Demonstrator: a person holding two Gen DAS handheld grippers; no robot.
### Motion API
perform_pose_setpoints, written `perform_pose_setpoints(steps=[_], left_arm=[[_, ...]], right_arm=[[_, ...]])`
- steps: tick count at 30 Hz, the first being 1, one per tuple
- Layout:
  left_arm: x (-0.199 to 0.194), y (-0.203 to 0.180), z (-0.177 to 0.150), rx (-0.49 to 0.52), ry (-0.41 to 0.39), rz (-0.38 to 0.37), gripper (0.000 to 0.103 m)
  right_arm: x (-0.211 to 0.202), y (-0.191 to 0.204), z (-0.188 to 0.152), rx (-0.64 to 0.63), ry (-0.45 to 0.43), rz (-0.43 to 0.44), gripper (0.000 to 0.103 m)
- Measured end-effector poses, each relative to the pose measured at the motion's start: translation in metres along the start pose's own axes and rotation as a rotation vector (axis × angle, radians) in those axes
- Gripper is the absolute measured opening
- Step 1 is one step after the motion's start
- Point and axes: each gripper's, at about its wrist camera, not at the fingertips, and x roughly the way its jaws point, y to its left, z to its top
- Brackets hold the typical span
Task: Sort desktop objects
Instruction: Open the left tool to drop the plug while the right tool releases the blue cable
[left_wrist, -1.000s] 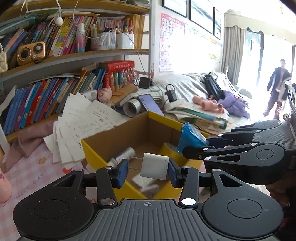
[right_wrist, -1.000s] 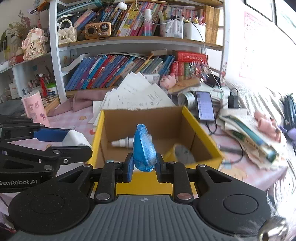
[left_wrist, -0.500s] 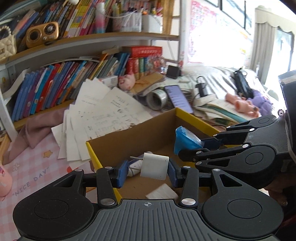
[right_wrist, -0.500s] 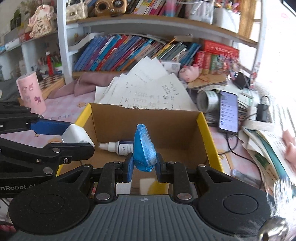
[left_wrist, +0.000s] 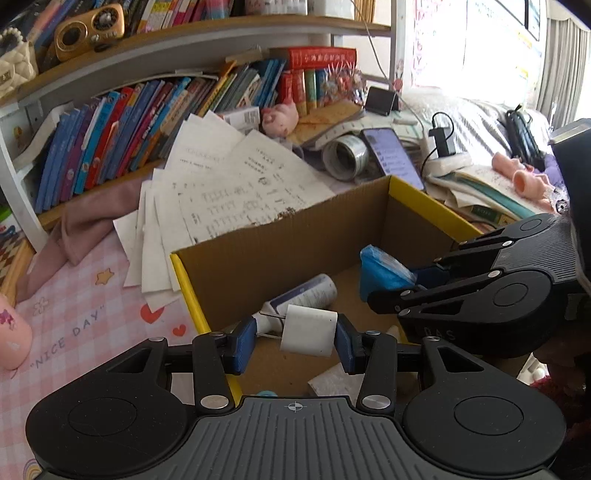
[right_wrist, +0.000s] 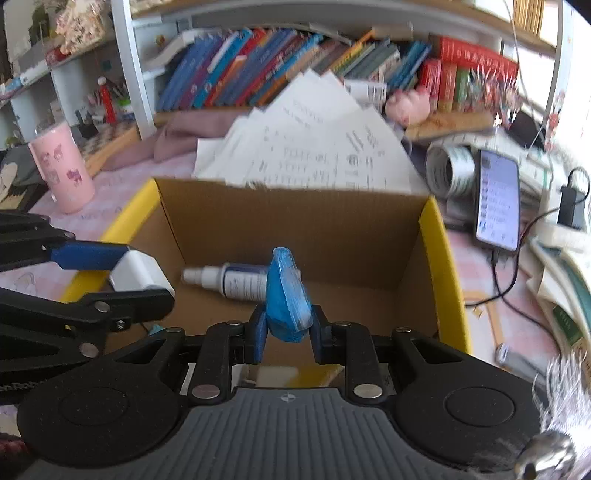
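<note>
Bookshelf (left_wrist: 155, 110): rear of scene, rows of upright books, a gold radio on the upper shelf.

Worktop (left_wrist: 74, 325): pink checked cover printed "NICE DAY"; carries all items below.

Cardboard box (right_wrist: 295, 229): open-topped, yellow outer walls, brown inside, centre of worktop. A fan of printed paper sheets (left_wrist: 236, 184) leans just behind its far wall.

Right claw (right_wrist: 286, 328): over the box's near edge, clenched on a blue wrapped packet (right_wrist: 286, 299), which stands upright between the blue pads, above the box interior.

Left claw (left_wrist: 293, 336): over the box's near left corner, grasping a white plug adapter (left_wrist: 308, 330); two metal prongs point towards the left pad.

Pink cup (right_wrist: 62, 168): upright on the worktop, left of the box, well apart from it.

Smartphone (right_wrist: 496, 201): screen lit, lying right of the box, cable attached.

Spray bottle (right_wrist: 229, 278): white, lying on its side on the box floor, nozzle to the left, behind the blue packet.
</note>
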Motion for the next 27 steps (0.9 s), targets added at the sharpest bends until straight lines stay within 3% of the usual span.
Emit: perform_pose_setpoints(steps=[10,14,21,23,27], left_arm=[[0.002,-0.004,0.005,-0.007,-0.015,0.016,0.044],[-0.003,-0.006,0.007,-0.011,-0.05,0.032,0.048],[-0.008,-0.014,0.009,-0.003,-0.074,0.042,0.059],[-0.009,-0.017,0.008,-0.003,-0.083,0.045,0.067],[-0.012,-0.022,0.008,-0.004,-0.101,0.051,0.07]], right_arm=[[-0.002,-0.006,-0.001,0.007,-0.024,0.01,0.024],[-0.01,-0.007,0.0,0.001,-0.063,0.011,0.038],[-0.017,-0.014,-0.003,0.01,-0.078,0.002,0.044],[-0.021,-0.018,-0.005,0.025,-0.086,-0.007,0.044],[-0.028,-0.025,-0.009,0.047,-0.102,-0.018,0.045]])
